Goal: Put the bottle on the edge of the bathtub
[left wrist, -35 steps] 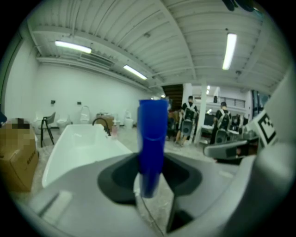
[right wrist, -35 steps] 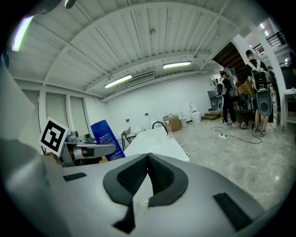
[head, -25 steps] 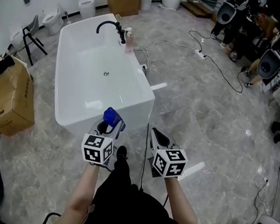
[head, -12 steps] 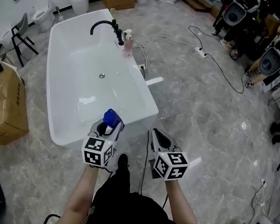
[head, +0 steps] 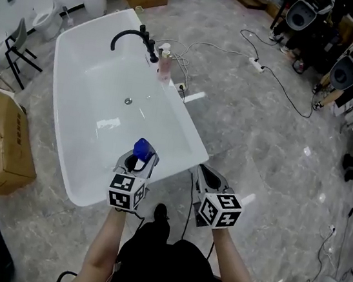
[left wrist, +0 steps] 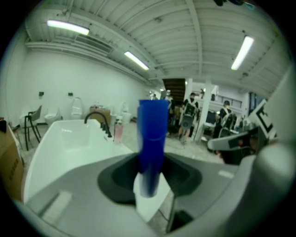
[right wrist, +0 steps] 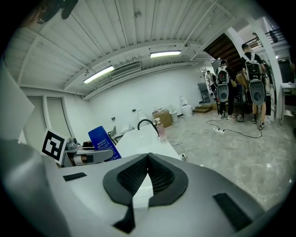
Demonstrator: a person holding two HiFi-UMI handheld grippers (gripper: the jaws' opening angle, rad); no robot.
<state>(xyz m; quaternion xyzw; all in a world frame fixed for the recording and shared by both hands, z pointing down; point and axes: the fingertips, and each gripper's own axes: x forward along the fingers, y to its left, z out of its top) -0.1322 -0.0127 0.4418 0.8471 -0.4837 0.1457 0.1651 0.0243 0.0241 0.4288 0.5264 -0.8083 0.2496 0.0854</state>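
Note:
A blue bottle (head: 142, 147) stands upright between the jaws of my left gripper (head: 137, 159), which is shut on it over the near end of the white bathtub (head: 189, 124). In the left gripper view the blue bottle (left wrist: 152, 134) rises from the dark pads, with the tub's rim (left wrist: 69, 139) beyond it. My right gripper (head: 204, 172) hangs beside the tub's near right corner, shut with nothing in it. Its pads (right wrist: 155, 173) meet in the right gripper view, where the bottle (right wrist: 102, 143) shows at the left.
A black faucet (head: 136, 36) and a pink pump bottle (head: 166, 64) stand on the tub's far right rim. Cardboard boxes (head: 2, 140) lie left of the tub. Cables and a power strip (head: 257, 65) cross the floor at right. People with equipment (head: 343, 69) stand at far right.
Both grippers have moved forward toward the tub, the left still holding the blue bottle. The tub's near end has come up to the grippers.

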